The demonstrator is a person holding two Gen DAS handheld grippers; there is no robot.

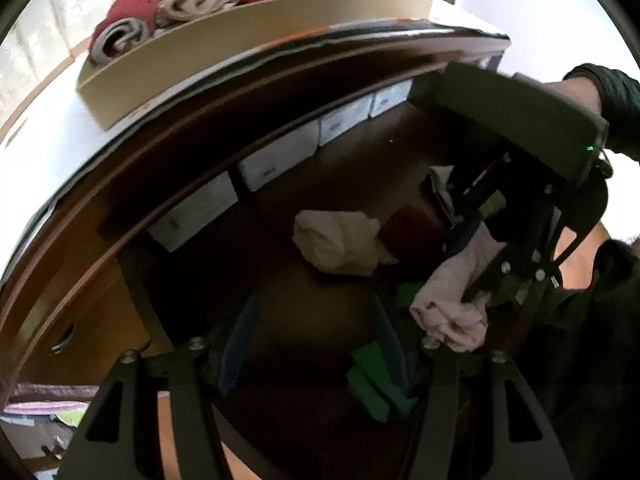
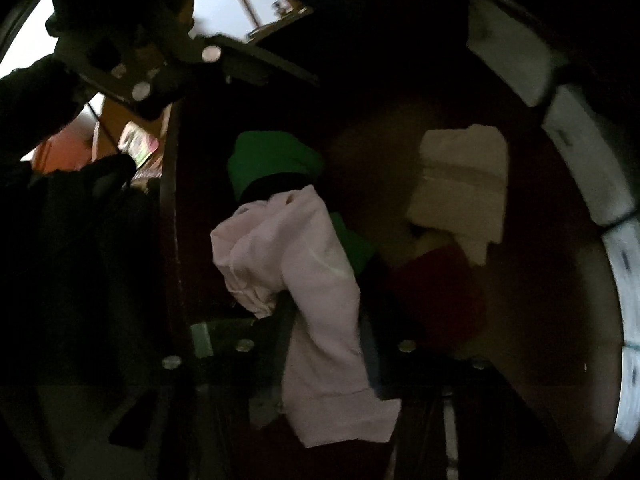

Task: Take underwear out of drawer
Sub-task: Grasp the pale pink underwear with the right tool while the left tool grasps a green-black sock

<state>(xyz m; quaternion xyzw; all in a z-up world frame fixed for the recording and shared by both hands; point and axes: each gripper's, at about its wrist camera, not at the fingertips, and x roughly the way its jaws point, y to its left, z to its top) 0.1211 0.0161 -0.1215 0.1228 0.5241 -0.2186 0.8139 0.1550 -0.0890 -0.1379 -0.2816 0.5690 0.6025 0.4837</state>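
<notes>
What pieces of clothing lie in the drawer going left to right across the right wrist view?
Green folded garment → pale pink cloth clamped between the right gripper fingers → dark red folded garment → cream folded garment.

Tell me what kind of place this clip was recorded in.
Most likely a bedroom at home. A dark wooden drawer stands open with folded underwear inside, such as a pink piece and a green one. A tray of rolled clothes sits on top.
</notes>
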